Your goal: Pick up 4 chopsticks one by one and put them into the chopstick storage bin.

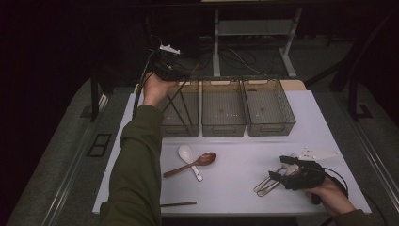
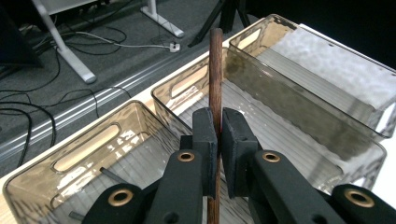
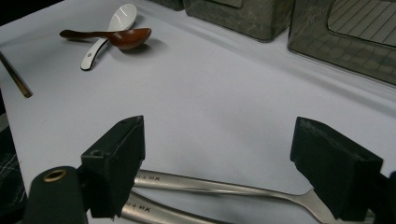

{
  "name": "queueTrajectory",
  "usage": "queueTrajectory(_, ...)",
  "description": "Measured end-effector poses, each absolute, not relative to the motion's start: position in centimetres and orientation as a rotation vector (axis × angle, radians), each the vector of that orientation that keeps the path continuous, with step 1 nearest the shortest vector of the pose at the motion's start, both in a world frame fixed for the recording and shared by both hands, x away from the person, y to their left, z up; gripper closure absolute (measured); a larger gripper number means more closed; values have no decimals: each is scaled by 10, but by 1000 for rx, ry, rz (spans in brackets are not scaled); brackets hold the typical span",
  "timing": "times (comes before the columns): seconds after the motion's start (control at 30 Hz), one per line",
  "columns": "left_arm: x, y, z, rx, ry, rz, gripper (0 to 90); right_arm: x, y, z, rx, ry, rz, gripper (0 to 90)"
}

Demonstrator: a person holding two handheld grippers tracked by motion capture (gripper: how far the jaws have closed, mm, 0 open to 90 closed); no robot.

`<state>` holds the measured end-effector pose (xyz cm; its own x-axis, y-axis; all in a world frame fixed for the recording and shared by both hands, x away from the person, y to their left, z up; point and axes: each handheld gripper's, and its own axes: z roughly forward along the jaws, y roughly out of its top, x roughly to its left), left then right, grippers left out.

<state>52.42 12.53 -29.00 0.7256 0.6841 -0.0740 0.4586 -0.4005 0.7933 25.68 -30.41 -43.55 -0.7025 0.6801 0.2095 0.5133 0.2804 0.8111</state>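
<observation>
We count three clear bins in a row along the far edge of the worktop (image 1: 235, 155): the left bin (image 1: 181, 123), the middle bin (image 1: 223, 123) and the right bin (image 1: 270, 123). The left tool (image 1: 165, 66) is raised over the far left corner, above the left bin, and it is clamped on one brown chopstick (image 2: 215, 70). Two dark sticks (image 1: 181, 109) already lean inside the left bin. One more chopstick (image 1: 179, 204) lies at the near edge. Near the middle of the worktop we see two spoons, a white spoon (image 1: 187, 154) and a brown spoon (image 1: 202, 160), crossing each other. The right tool (image 1: 281, 170) is low near the near right corner with its jaws wide apart, over two metal utensils (image 3: 210, 185) lying side by side; their heads are hidden.
</observation>
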Motion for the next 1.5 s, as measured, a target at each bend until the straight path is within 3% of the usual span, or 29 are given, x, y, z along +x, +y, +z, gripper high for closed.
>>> queueTrajectory(0.63, 529, 136, -353, 2070, 937, 329, 824, 257, -304, -437, 1116, 2369, 1391, 174)
queueTrajectory(0.73, 529, 137, -354, 2070, 943, 379, 702, 257, -304, -437, 1115, 2371, 1390, 174)
queueTrajectory(1.03, 517, 140, -347, 2067, 917, 387, 515, 257, -304, -437, 1115, 2372, 1387, 174)
queueTrajectory(1.5, 465, 154, -341, 2051, 816, 331, 427, 257, -302, -438, 1116, 2374, 1379, 174)
